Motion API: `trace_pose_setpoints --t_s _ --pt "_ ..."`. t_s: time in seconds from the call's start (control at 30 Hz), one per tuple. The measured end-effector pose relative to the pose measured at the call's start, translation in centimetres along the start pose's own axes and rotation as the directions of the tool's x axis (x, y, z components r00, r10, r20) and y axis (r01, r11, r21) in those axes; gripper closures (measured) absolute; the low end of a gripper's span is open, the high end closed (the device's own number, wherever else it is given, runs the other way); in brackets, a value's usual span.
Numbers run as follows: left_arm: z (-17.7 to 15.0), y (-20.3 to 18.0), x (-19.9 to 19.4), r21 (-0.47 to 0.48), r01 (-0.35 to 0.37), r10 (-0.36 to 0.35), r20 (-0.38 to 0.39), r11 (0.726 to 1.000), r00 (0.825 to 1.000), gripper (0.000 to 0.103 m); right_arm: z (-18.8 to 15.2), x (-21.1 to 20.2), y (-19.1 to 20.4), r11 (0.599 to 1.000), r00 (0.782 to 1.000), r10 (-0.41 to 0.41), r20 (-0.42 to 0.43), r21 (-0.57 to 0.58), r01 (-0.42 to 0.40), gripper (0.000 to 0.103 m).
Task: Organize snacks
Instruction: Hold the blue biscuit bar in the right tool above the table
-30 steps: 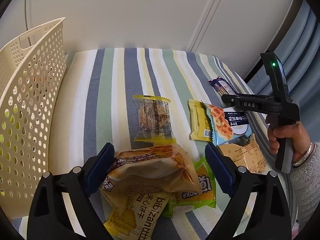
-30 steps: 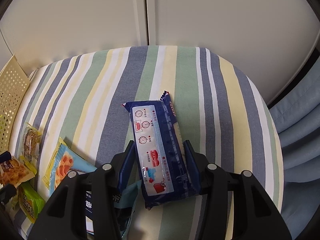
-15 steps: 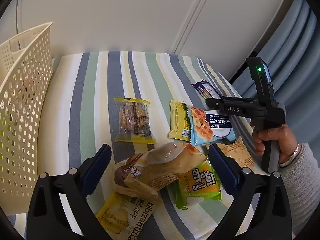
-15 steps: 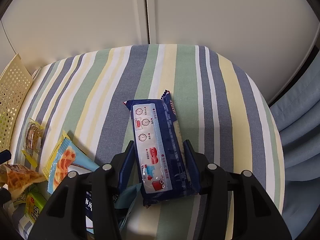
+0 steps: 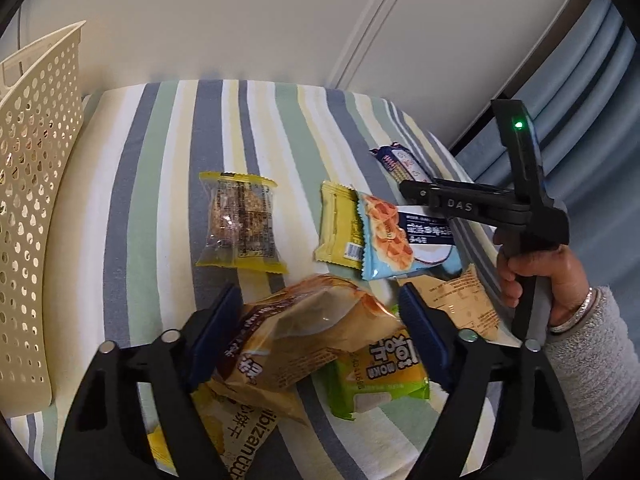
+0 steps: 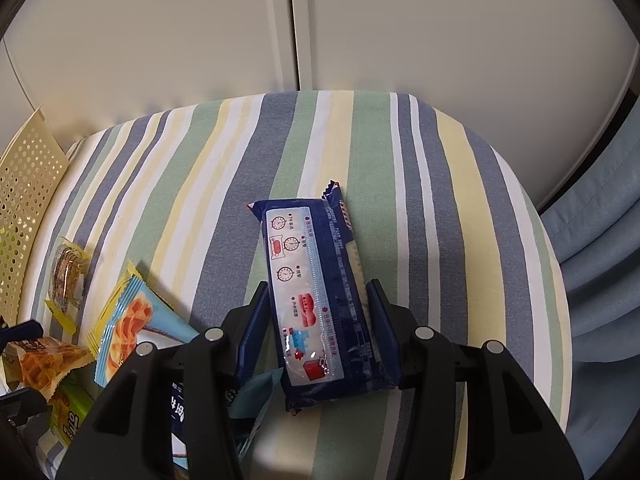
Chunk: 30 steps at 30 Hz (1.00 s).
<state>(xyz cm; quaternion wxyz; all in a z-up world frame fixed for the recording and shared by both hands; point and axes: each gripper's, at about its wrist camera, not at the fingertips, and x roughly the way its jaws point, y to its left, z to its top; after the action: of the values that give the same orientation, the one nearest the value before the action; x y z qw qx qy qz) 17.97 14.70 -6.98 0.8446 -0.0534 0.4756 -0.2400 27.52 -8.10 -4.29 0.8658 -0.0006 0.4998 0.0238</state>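
The left gripper (image 5: 320, 330) has its blue pads set wide on either side of a puffy tan waffle bag (image 5: 304, 344) at the lower centre of the left view. The bag sits on top of a small heap – a green packet (image 5: 380, 380) and a yellow packet (image 5: 224, 440) under it – so it is the natural one to take first; the pads flank it with a gap showing on the right, not yet squeezing.

In the right view the right gripper (image 6: 318, 328) is closed on a long dark-blue biscuit pack (image 6: 320, 300), gripped near its lower end so most of the pack sticks out ahead, toward frame centre. It looks lifted a little off the striped cloth (image 6: 440, 200), though I cannot be sure.

The cream perforated basket (image 5: 36, 200) stands along the left edge of the left view – probably where the snacks go. A clear-fronted bar (image 5: 240, 222), a pale-yellow sachet (image 5: 338, 228) and a light-blue waffle packet (image 5: 396, 240) lie loose mid-frame.
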Motion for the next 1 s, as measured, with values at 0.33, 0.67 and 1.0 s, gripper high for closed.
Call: trace_pose_setpoints --t_s 0.33,0.67,1.0 --pt "1.0 0.3 -3.4 -0.007 0.074 -0.073 0.093 0.997 0.993 0.086 0.0 -1.7 -1.0 0.998 0.999 -0.011 0.037 0.064 0.009 0.058" --pt "0.1 -0.4 -4.8 0.161 0.020 -0.034 0.085 0.987 0.996 0.006 -0.4 -3.1 -0.6 0.998 0.999 -0.009 0.049 0.064 0.005 0.057" --pt "0.0 0.9 -0.1 0.103 -0.082 0.087 -0.039 0.991 0.995 0.003 -0.8 -3.3 -1.4 0.997 0.998 0.010 0.058 0.081 -0.015 0.058"
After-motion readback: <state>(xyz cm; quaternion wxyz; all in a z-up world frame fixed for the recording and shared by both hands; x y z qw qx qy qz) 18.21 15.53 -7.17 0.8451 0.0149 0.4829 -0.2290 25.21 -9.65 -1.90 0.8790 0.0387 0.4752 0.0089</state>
